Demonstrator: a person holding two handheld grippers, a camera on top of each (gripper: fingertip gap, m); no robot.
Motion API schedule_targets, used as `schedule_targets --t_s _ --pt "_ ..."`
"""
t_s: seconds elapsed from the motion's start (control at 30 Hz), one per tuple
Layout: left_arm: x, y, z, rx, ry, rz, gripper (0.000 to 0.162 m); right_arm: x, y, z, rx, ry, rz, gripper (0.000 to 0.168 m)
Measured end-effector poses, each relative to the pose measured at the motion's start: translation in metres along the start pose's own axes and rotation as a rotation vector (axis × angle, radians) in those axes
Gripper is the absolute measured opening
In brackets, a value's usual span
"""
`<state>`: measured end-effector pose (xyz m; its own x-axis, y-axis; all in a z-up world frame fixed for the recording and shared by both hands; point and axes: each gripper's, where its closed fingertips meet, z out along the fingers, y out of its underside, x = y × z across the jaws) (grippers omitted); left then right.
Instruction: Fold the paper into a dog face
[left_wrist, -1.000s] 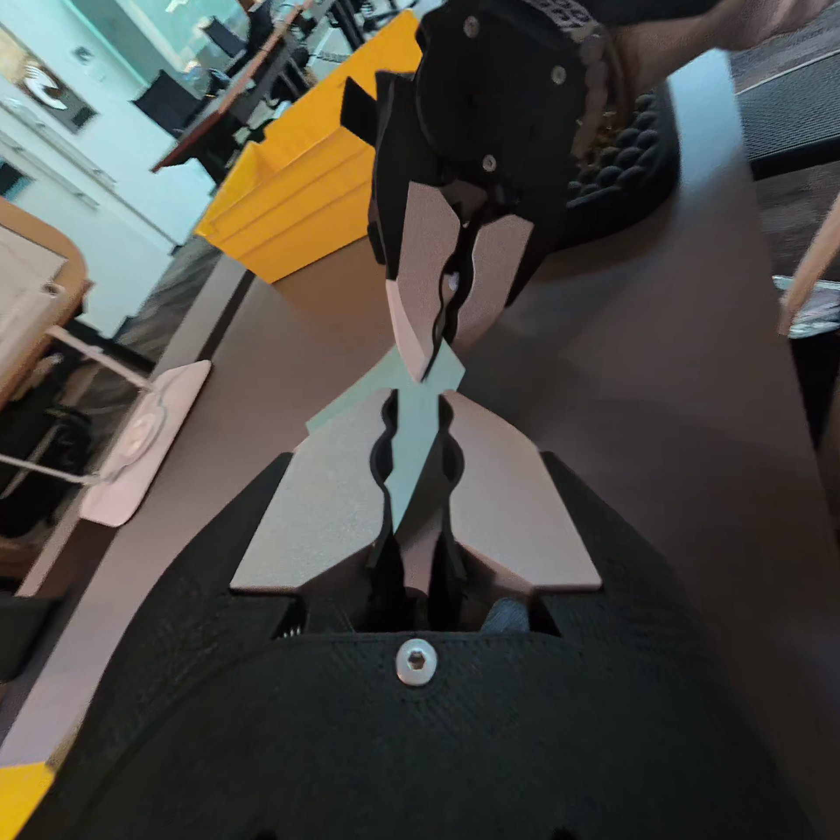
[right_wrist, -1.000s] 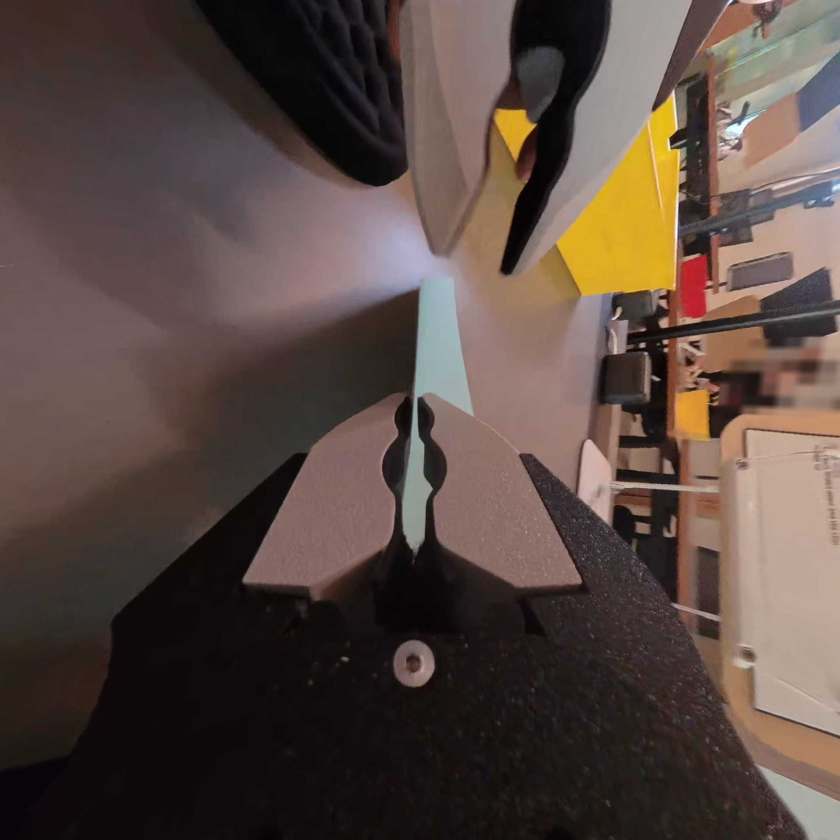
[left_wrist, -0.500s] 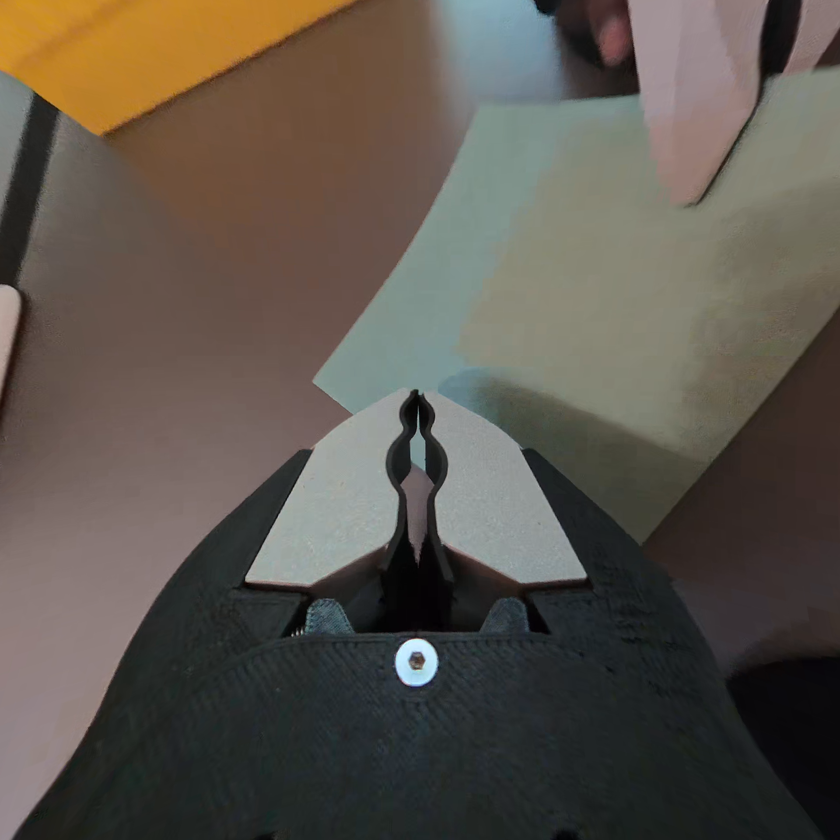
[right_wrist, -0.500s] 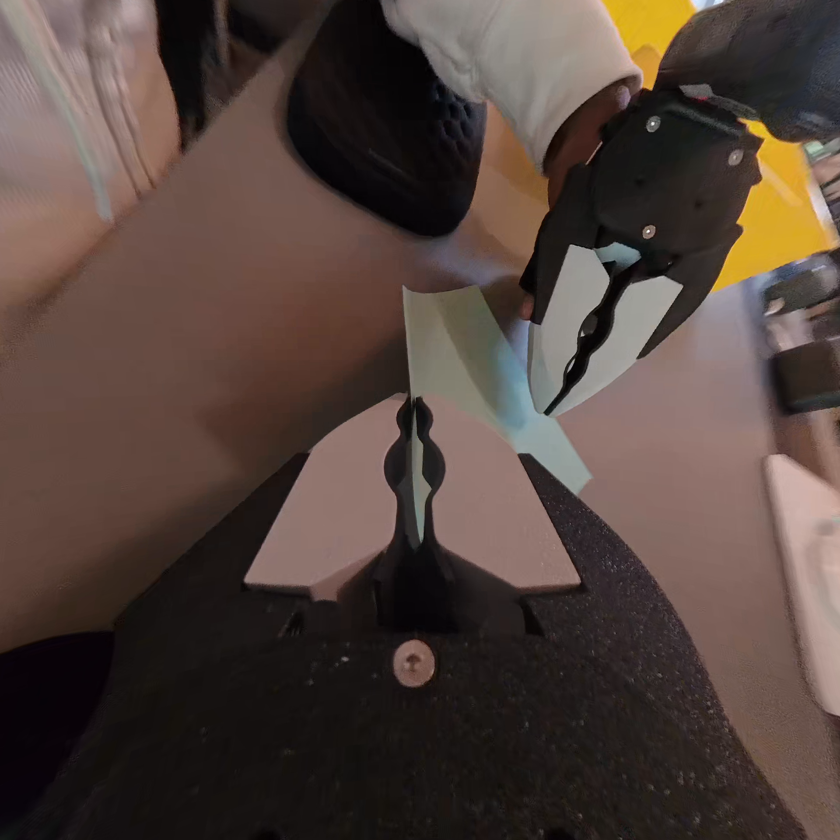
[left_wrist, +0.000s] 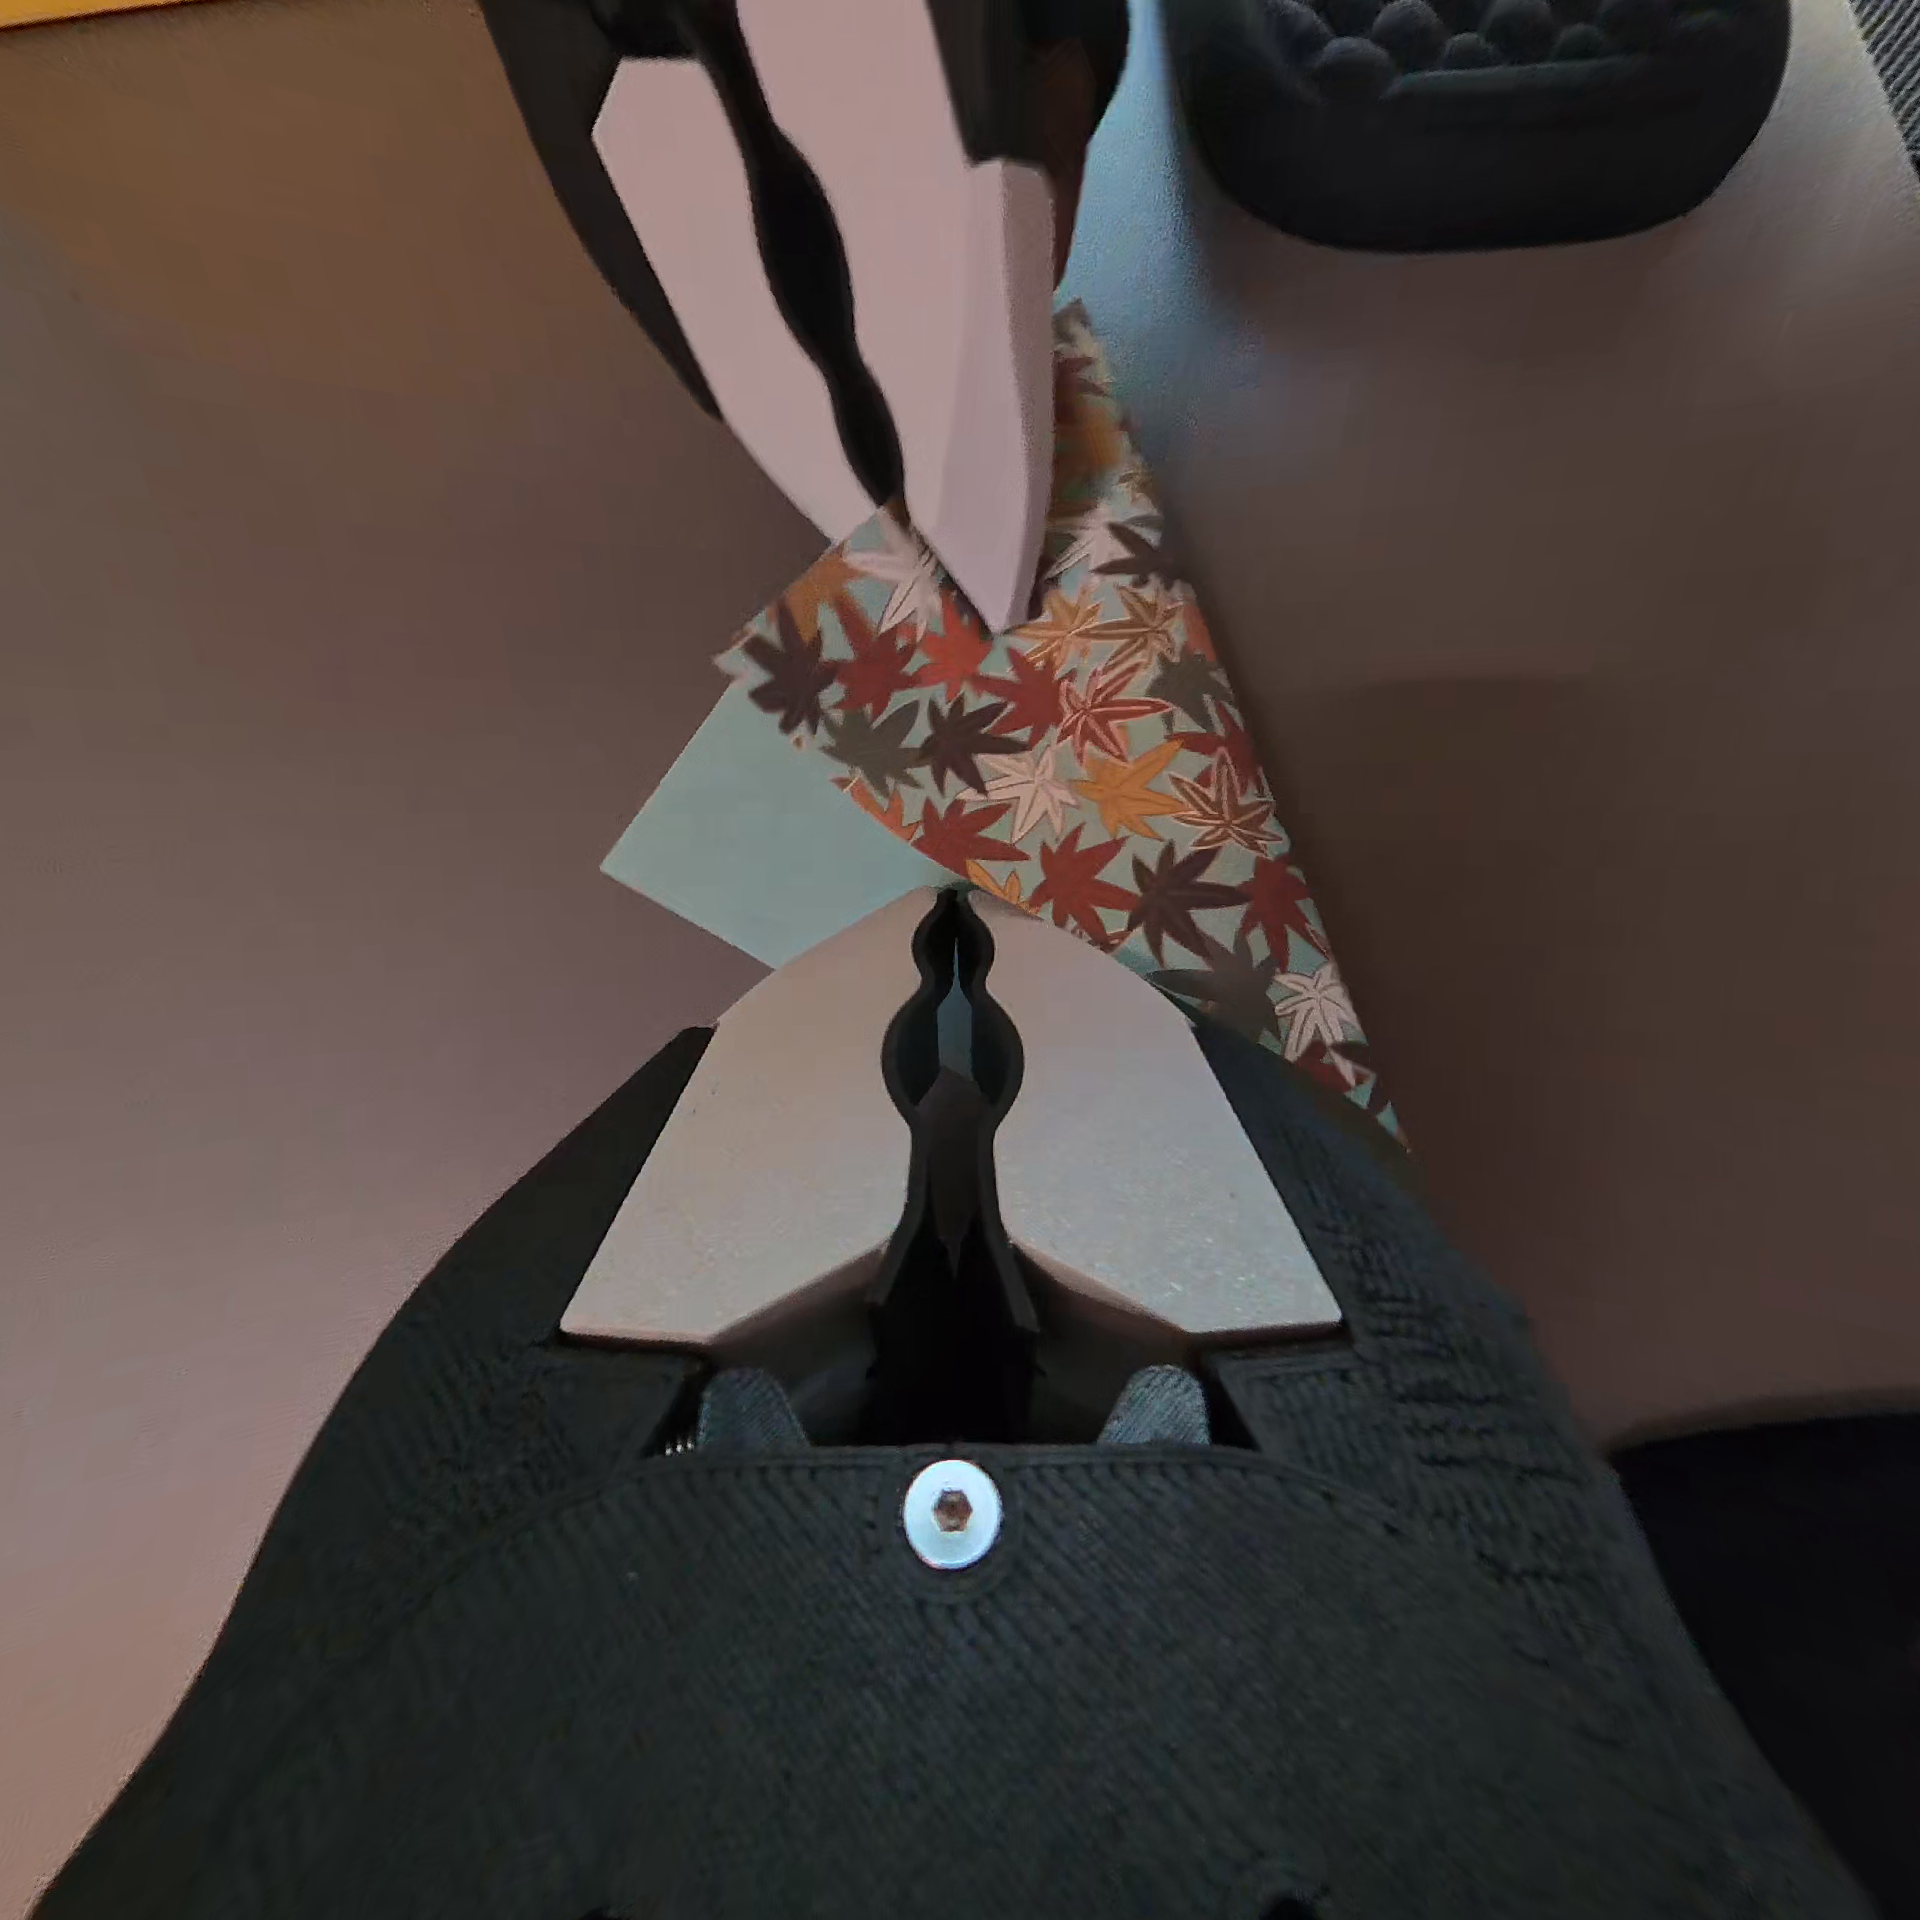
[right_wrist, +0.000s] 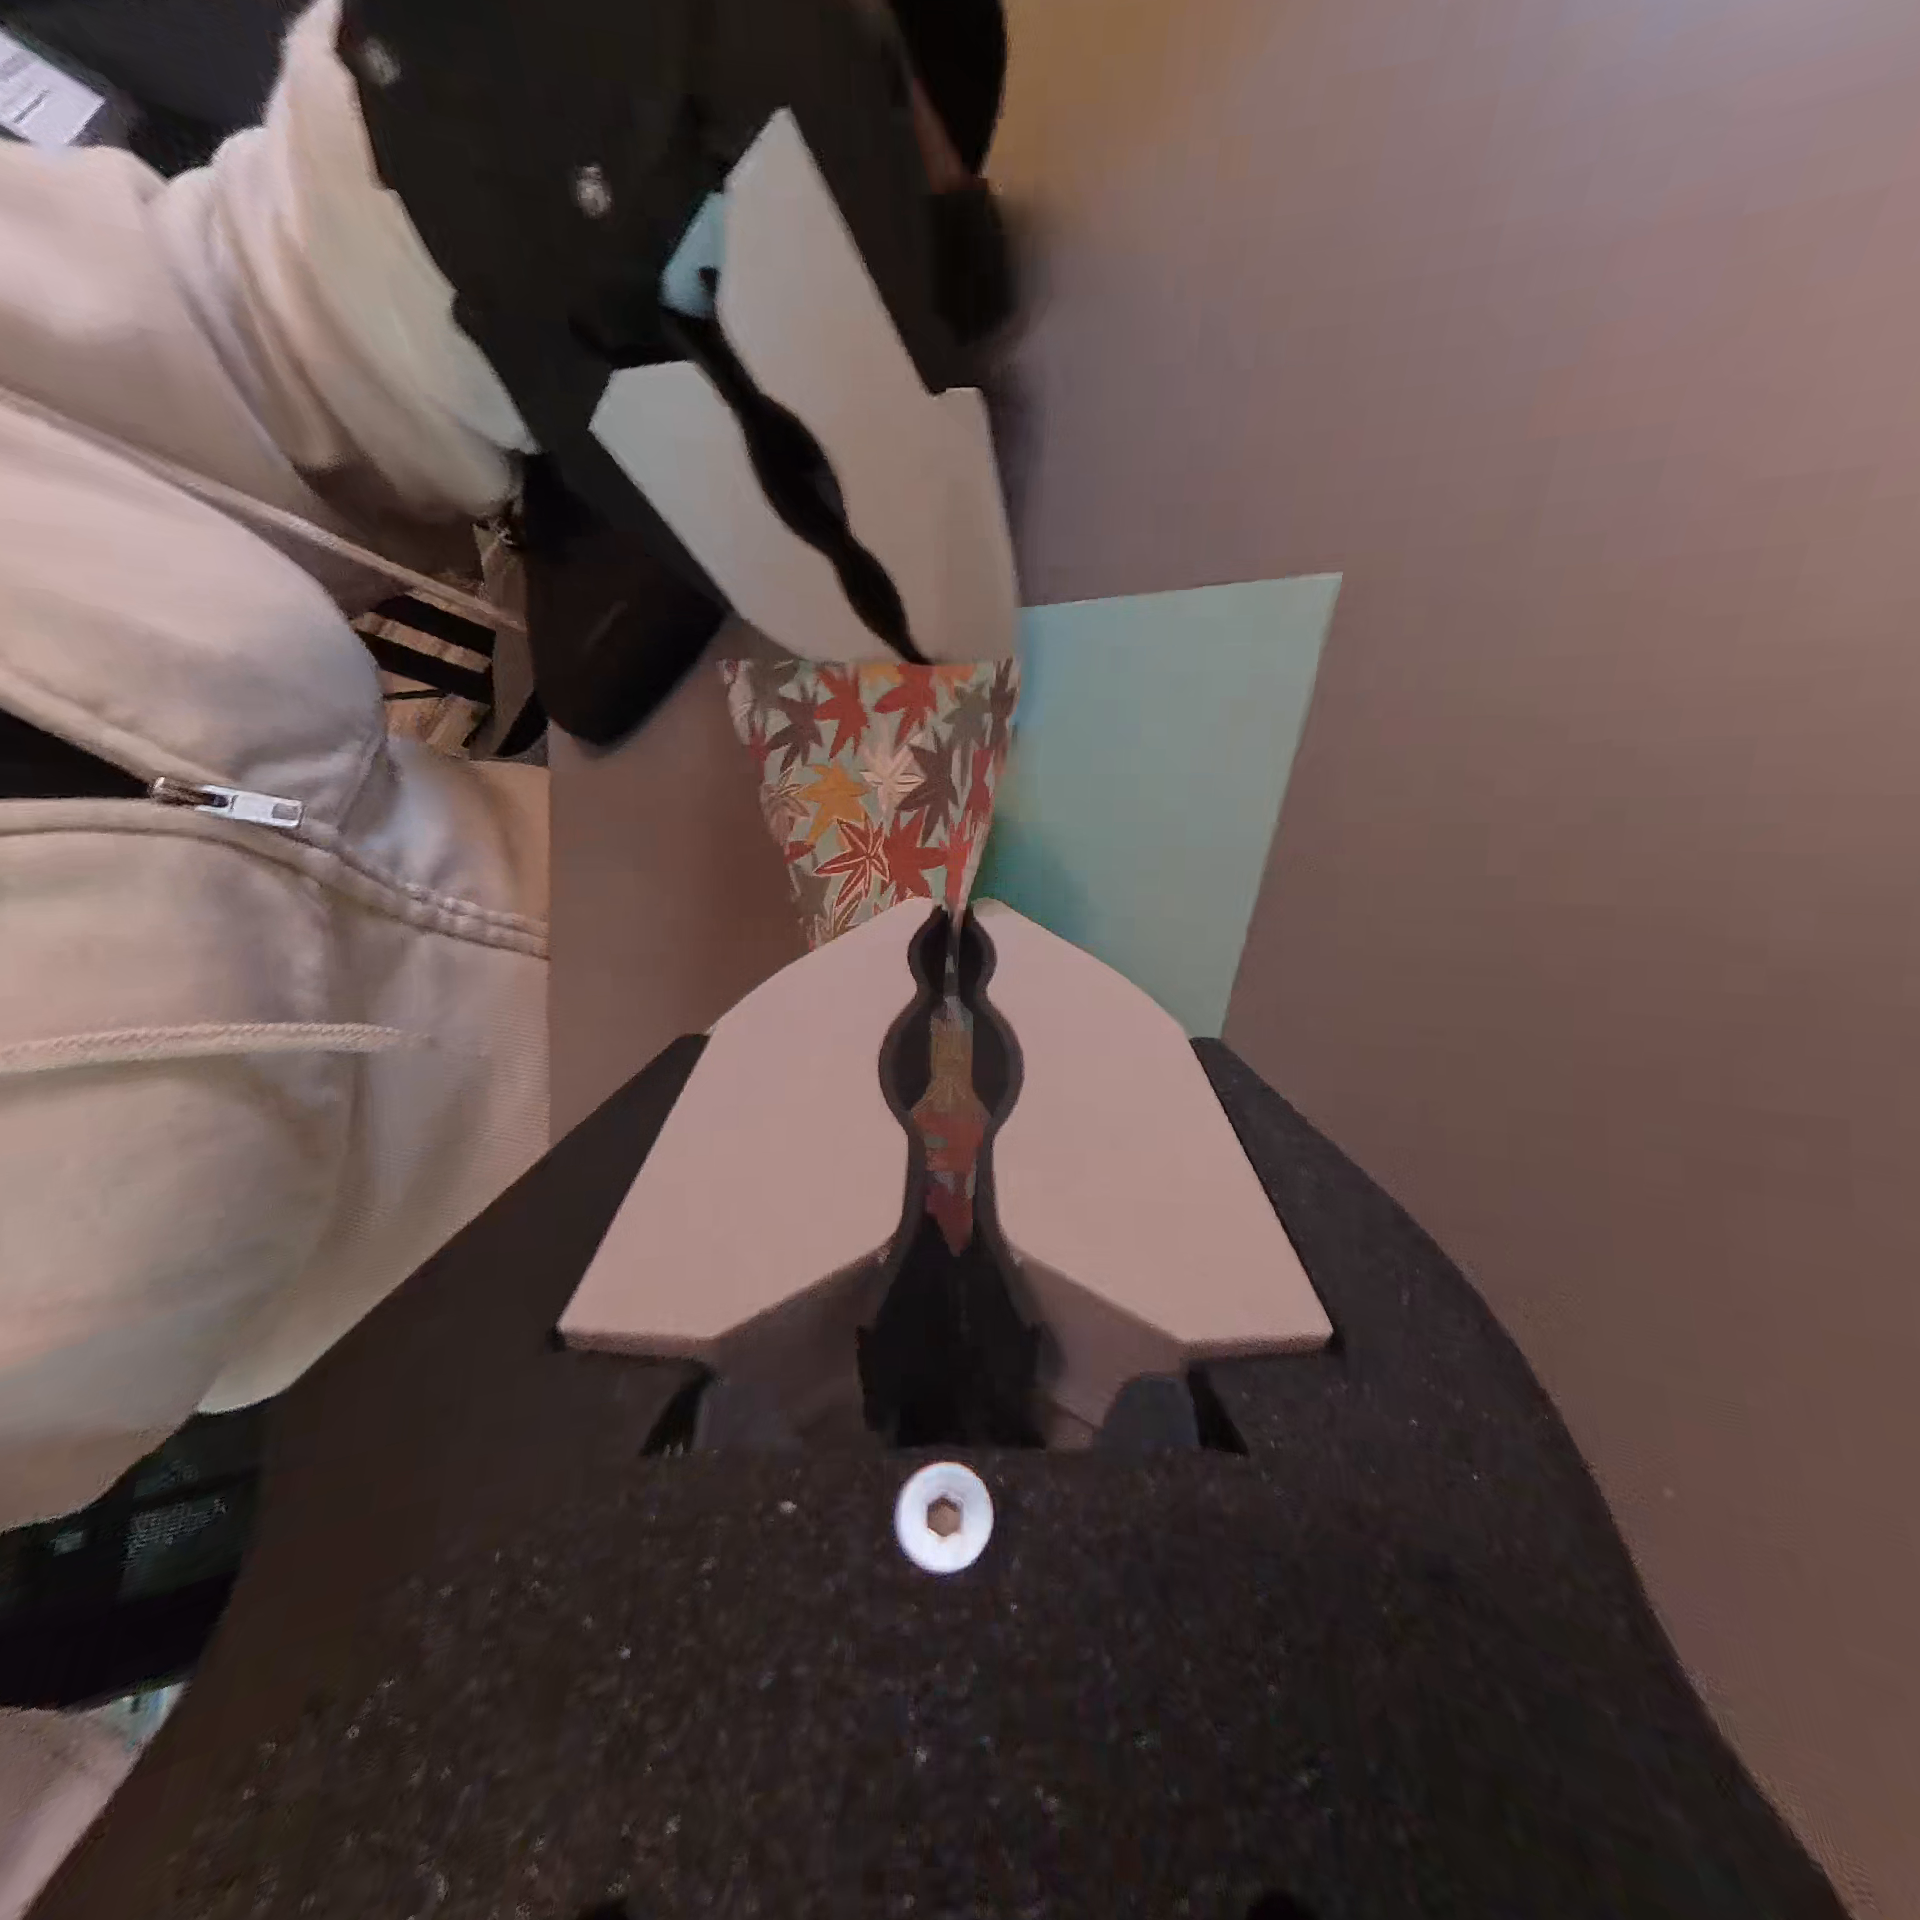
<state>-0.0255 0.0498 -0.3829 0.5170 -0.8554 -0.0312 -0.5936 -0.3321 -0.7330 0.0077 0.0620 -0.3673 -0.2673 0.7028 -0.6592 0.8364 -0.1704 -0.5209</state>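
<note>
The paper (left_wrist: 1039, 748) is a square sheet, printed with maple leaves on one side and plain light blue on the other. It is bent over on the brown table (left_wrist: 312, 727), so both sides show. My left gripper (left_wrist: 954, 909) is shut, its tips pinching the paper's near edge. My right gripper (right_wrist: 948, 914) is shut on the paper (right_wrist: 1143, 790), and a strip of leaf pattern shows between its jaws. Each gripper shows in the other's view: the right gripper (left_wrist: 992, 613) presses down on the patterned side, and the left gripper (right_wrist: 925, 649) grips the far patterned edge.
A black mesh-covered object (left_wrist: 1486, 114) lies on the table behind the paper to the right. A person's cream jacket (right_wrist: 208, 831) with a zip fills the left of the right wrist view. Bare table (right_wrist: 1558, 623) lies to the right of the paper. Left tips to right tips: about 5 cm.
The paper has been turned and bent over, so its leaf-patterned side now shows. Both grippers have swung down towards the table and come closer together, still shut on the paper.
</note>
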Motion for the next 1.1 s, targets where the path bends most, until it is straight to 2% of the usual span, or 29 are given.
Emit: schedule_targets --t_s 0.17,0.27,0.33,0.4,0.57,0.77,0.9,1.0,1.1 --pt "0.001 0.001 -0.001 -0.005 0.025 -0.010 0.000 0.010 -0.002 0.008 -0.036 0.012 -0.011 0.004" --pt "-0.018 0.004 -0.012 -0.011 -0.092 0.015 0.000 0.010 0.000 0.011 -0.040 -0.001 -0.012 0.002" --pt "-0.027 0.000 -0.017 0.027 -0.130 -0.008 0.000 0.010 0.000 0.011 -0.036 0.001 -0.008 0.002" --pt "-0.031 0.006 -0.013 -0.011 -0.153 -0.016 0.000 0.010 0.000 0.011 -0.037 0.009 0.000 0.002" --pt "-0.026 0.009 -0.007 -0.021 -0.118 -0.035 0.000 0.002 -0.010 0.009 -0.008 -0.009 0.009 0.002" --pt "-0.025 0.009 -0.007 -0.004 -0.051 -0.096 0.000 0.018 -0.016 0.012 -0.071 0.038 0.011 0.002" --pt "-0.025 0.009 -0.007 -0.006 -0.055 -0.073 0.000 0.021 -0.017 0.016 -0.069 0.028 0.020 0.001" --pt "-0.037 0.011 -0.013 -0.010 -0.146 -0.031 0.000 0.021 -0.017 0.016 -0.065 0.036 0.022 0.001" --pt "-0.036 0.009 -0.011 -0.006 -0.137 -0.028 0.000 0.021 -0.017 0.016 -0.062 0.046 0.028 0.001"
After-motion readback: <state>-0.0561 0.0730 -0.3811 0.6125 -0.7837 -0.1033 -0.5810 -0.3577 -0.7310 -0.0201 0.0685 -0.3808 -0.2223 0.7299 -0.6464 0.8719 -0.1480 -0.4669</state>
